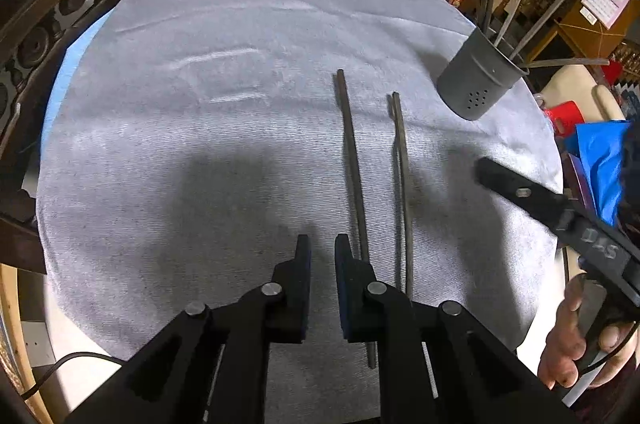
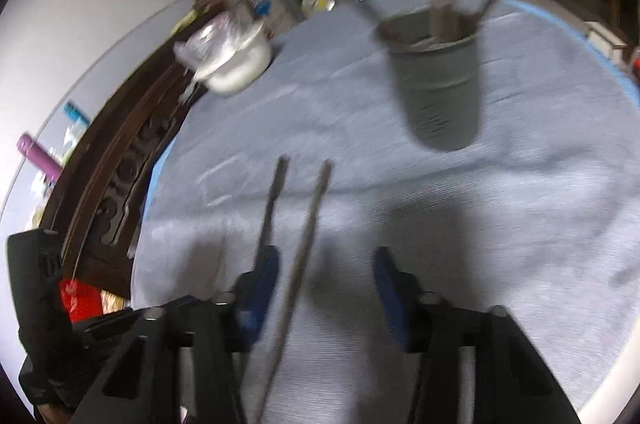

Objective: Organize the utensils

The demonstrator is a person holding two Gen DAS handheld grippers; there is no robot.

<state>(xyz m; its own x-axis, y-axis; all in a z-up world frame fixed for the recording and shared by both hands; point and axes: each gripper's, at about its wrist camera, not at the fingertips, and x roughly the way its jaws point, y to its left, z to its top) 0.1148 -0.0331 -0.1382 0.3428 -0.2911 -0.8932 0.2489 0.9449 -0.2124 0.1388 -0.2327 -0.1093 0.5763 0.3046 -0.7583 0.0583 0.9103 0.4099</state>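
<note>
My left tool point(image 1: 322, 256) is sitting nearest the lens, jaws nearly closed on nothing, with the left chopstick point(image 1: 351, 160) lying just off its right finger. My right tool point(image 2: 326, 276) is standing partly open and is straddling the right chopstick point(image 2: 304, 236); the pads are not pressing it, as far as the blur lets me judge. The grey-clothed tabletop point(image 1: 200, 104) is carrying everything. The grey holder point(image 1: 478, 80), already bristling with utensils, is standing beyond the chopsticks and to their right. Both sticks are pointing lengthwise away from me, so I am judging the right tool better placed.
</note>
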